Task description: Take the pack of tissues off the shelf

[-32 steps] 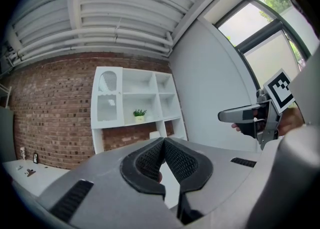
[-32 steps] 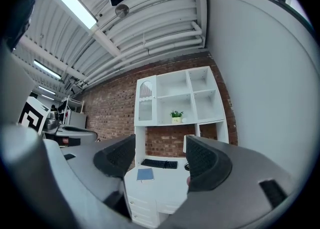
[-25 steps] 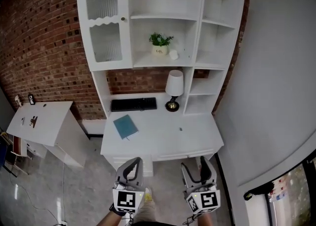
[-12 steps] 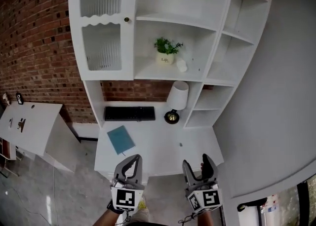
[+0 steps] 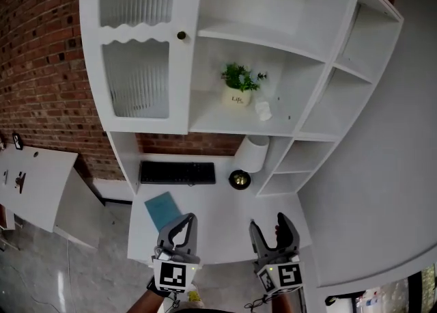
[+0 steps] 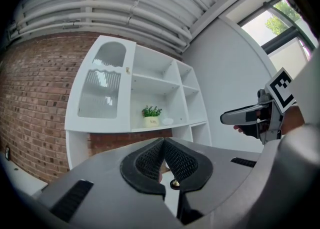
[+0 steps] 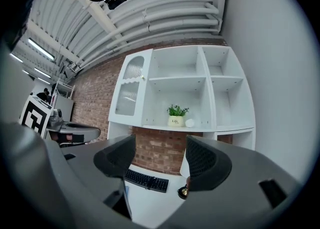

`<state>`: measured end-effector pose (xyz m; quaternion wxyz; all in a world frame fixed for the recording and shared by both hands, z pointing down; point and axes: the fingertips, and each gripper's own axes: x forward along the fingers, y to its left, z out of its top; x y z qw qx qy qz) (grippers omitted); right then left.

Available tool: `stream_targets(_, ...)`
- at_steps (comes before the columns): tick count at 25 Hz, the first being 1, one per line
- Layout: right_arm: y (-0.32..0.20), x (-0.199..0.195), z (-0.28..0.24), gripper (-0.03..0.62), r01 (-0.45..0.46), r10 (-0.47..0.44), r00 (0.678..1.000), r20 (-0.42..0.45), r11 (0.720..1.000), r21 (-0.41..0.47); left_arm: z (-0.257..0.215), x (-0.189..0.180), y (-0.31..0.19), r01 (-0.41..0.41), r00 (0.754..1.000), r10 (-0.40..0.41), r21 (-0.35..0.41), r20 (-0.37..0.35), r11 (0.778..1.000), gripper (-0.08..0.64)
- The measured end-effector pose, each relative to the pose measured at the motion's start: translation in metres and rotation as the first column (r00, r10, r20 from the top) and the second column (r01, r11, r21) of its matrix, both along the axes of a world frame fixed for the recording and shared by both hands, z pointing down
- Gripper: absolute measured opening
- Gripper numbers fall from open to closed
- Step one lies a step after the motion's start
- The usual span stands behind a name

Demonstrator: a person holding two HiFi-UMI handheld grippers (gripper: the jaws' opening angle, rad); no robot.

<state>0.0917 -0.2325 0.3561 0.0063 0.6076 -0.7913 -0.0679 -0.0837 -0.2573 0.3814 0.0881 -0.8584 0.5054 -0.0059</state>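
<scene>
The pack of tissues (image 5: 263, 111) is a small white bundle on the middle shelf (image 5: 217, 121), just right of a potted plant (image 5: 239, 86). It shows small in the left gripper view (image 6: 168, 121) and in the right gripper view (image 7: 189, 122). Both grippers hang low over the desk's front edge, far below the shelf. My left gripper (image 5: 179, 227) is shut with nothing in it, its pads meeting (image 6: 163, 143). My right gripper (image 5: 268, 228) stands open and empty (image 7: 159, 153).
On the white desk (image 5: 212, 233) lie a black keyboard (image 5: 177, 172) and a blue notebook (image 5: 162, 208); a white lamp (image 5: 251, 154) stands under the shelf. A ribbed glass cabinet door (image 5: 135, 52) is at the left. A grey wall (image 5: 382, 168) closes the right side.
The shelf unit has grown larger and nearer in the head view. Both grippers now reach over the desk's front edge. Their jaws have not changed.
</scene>
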Motion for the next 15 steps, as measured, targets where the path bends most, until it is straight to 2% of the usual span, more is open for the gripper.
stream_targets(8, -0.051, 0.009, -0.001, 0.298, -0.002, 0.002, 1.000, 0.004, 1.000, 0.002, -0.002, 0.010, -0.054, -0.002, 1.000, 0.002, -0.003, 0.002, 1.000, 0.018)
stream_targets(12, -0.071, 0.025, -0.001, 0.299, 0.004, -0.004, 1.000, 0.017, 1.000, 0.005, 0.000, 0.023, -0.073, 0.008, 0.999, -0.007, -0.017, 0.032, 1.000, 0.018)
stream_targets(15, -0.091, 0.037, -0.005, 0.298, 0.017, -0.018, 1.000, 0.020, 1.000, 0.010, -0.007, 0.036, -0.088, 0.022, 1.000, -0.022, -0.008, 0.011, 1.000, 0.018)
